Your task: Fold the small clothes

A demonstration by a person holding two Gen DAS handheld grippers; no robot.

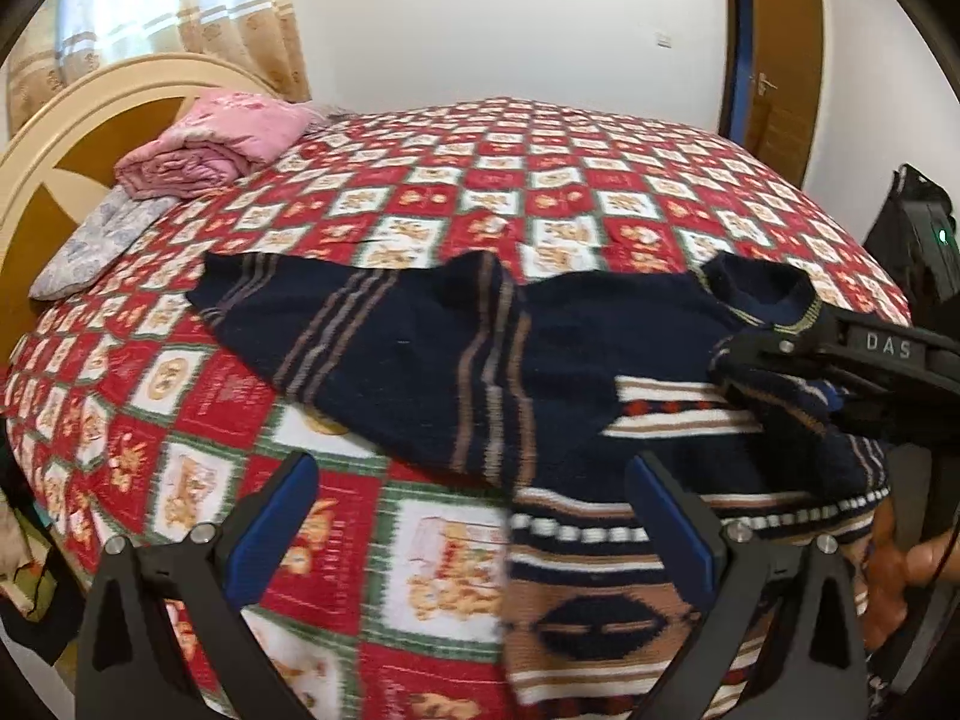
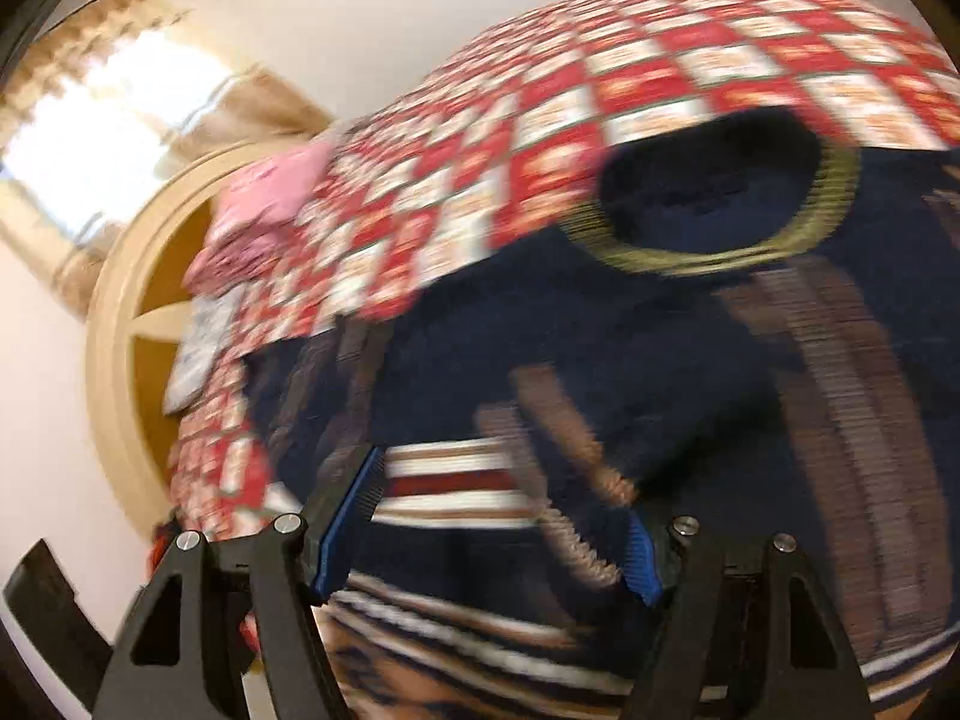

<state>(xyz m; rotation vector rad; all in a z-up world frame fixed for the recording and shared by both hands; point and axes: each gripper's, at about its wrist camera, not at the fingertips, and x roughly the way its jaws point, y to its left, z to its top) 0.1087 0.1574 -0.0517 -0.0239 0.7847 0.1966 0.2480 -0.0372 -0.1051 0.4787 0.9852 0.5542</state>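
Navy sweater lies spread on the quilt of the bed, near edge, one sleeve stretched out to the left, collar far right, patterned brown/white band at the near side. Left gripper hovers low over quilt & sweater hem w/ fingers spread wide, nothing between them. Right gripper, seen at right in left cam, is pinched on a bunch of sweater fabric near the collar; its own cam is badly blurred, sweater fills the view, collar ahead. Pink blanket folded far left by headboard. Door far right.
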